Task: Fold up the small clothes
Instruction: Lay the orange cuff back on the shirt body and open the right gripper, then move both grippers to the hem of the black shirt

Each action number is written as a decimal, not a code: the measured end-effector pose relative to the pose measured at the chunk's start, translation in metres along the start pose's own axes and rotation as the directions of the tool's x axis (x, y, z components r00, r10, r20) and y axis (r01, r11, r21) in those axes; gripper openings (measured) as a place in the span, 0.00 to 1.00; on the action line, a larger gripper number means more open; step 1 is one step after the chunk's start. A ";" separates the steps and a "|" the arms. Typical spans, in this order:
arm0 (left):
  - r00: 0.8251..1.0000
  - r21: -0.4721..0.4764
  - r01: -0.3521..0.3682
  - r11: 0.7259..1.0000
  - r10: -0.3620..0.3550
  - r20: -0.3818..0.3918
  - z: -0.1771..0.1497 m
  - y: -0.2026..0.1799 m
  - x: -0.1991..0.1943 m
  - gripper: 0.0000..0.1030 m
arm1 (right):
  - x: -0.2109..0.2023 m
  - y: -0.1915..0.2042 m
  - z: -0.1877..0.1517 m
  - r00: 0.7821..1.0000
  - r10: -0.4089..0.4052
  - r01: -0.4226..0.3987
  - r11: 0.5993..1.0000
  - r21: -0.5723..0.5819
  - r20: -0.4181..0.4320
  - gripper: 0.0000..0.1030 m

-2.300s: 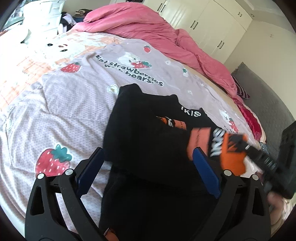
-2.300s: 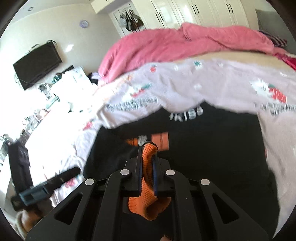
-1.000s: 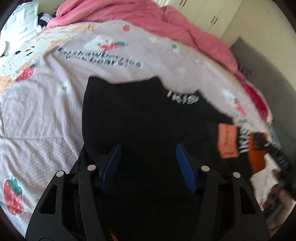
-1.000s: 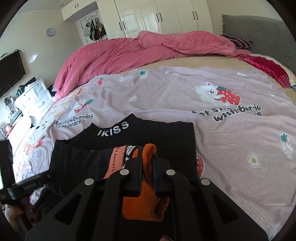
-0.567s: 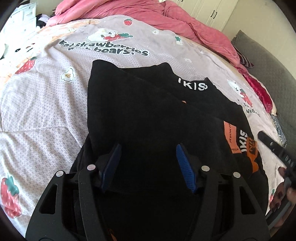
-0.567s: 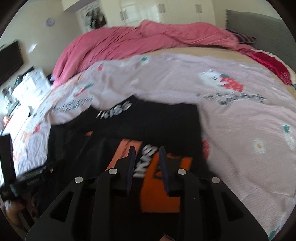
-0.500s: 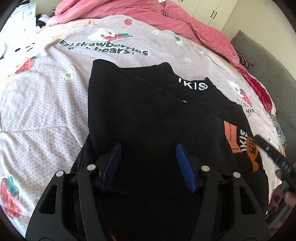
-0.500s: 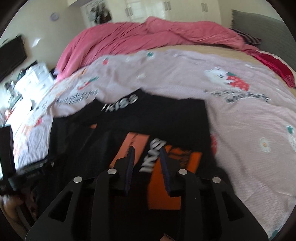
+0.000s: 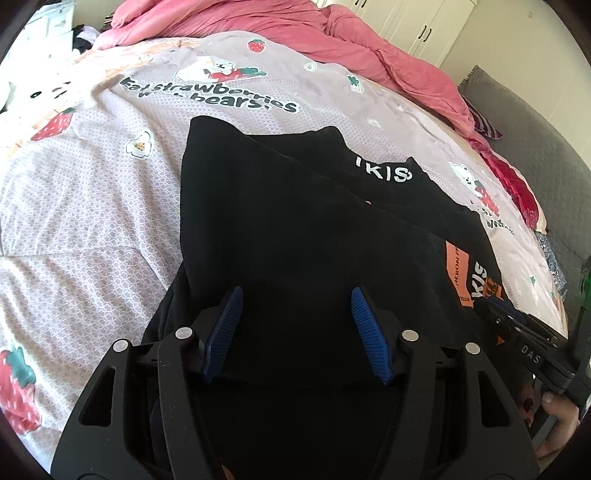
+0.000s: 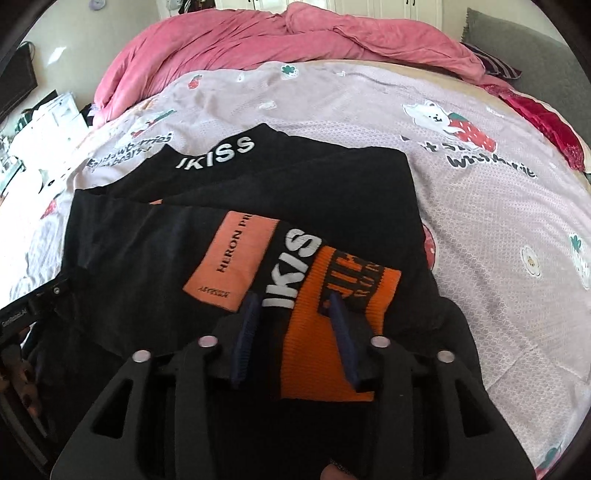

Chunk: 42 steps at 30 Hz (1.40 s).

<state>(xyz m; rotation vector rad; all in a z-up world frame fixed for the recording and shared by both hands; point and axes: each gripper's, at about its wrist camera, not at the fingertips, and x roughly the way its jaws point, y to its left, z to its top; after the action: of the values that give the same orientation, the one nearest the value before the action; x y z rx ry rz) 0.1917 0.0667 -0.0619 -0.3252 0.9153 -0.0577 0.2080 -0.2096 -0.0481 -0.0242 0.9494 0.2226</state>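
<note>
The right claw hangs low over the near edge of a black sweatshirt that lies on the bed. Its jaws have just been opening and now stand apart, pressing on nothing. Between them, flat on the cloth, lies the orange cuff of a sleeve folded across the sweatshirt. Just beyond the cuff, the sleeve shows white letters "IKISS" and an orange patch with small dark writing. The same white word is on the collar at the far edge of the sweatshirt.

The left claw is over the left part of the same sweatshirt. Its blue pads stand well apart, released, with only the smooth black cloth below and nothing gripped. In the left wrist view the right claw is seen at the right of the sweatshirt, beside the orange cuff, and a hand holds its handle.

The sweatshirt rests on a pale lilac bedsheet printed with strawberries, flowers, small white bears and dark script. Beyond the sweatshirt, at the far side of the bed, a pink duvet lies crumpled. A grey headboard stands to the right of the duvet, and white wardrobe doors are behind it.
</note>
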 end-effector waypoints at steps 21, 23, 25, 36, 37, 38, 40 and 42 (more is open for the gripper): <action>0.999 0.046 -0.007 0.999 0.005 0.044 -0.008 -0.013 -0.012 0.74 | -0.015 0.007 0.001 0.999 0.041 -0.042 0.998 0.051 0.026 0.52; 0.999 0.045 -0.006 0.999 0.003 0.050 -0.007 -0.012 -0.014 0.75 | -0.017 0.006 0.001 0.999 0.046 -0.048 0.997 0.057 0.029 0.52; 0.998 0.045 -0.009 0.999 0.006 0.059 -0.007 -0.012 -0.016 0.77 | -0.018 0.006 0.002 0.998 0.048 -0.050 0.997 0.060 0.032 0.52; 0.995 0.036 -0.067 0.997 0.064 0.082 -0.004 -0.010 -0.031 0.91 | -0.038 -0.002 0.005 0.995 0.060 -0.067 0.992 0.103 0.076 0.81; 0.994 0.038 -0.079 0.996 0.076 0.081 -0.004 -0.010 -0.033 0.91 | -0.041 -0.003 0.005 0.995 0.063 -0.072 0.992 0.108 0.083 0.82; 0.993 0.034 -0.087 0.996 0.084 0.080 -0.004 -0.009 -0.035 0.91 | -0.043 -0.004 0.005 0.994 0.066 -0.075 0.991 0.109 0.087 0.82; 0.994 0.023 -0.084 0.996 0.082 0.077 -0.004 -0.006 -0.039 0.91 | -0.048 -0.005 0.005 0.993 0.067 -0.077 0.991 0.110 0.094 0.83; 0.994 0.022 -0.088 0.996 0.086 0.071 -0.005 -0.006 -0.044 0.91 | -0.052 -0.005 0.005 0.993 0.065 -0.077 0.991 0.113 0.103 0.87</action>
<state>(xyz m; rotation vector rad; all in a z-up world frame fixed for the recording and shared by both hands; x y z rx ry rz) 0.1617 0.0680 -0.0294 -0.2625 0.8572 0.0227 0.1838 -0.2236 -0.0034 0.1272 0.8640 0.2321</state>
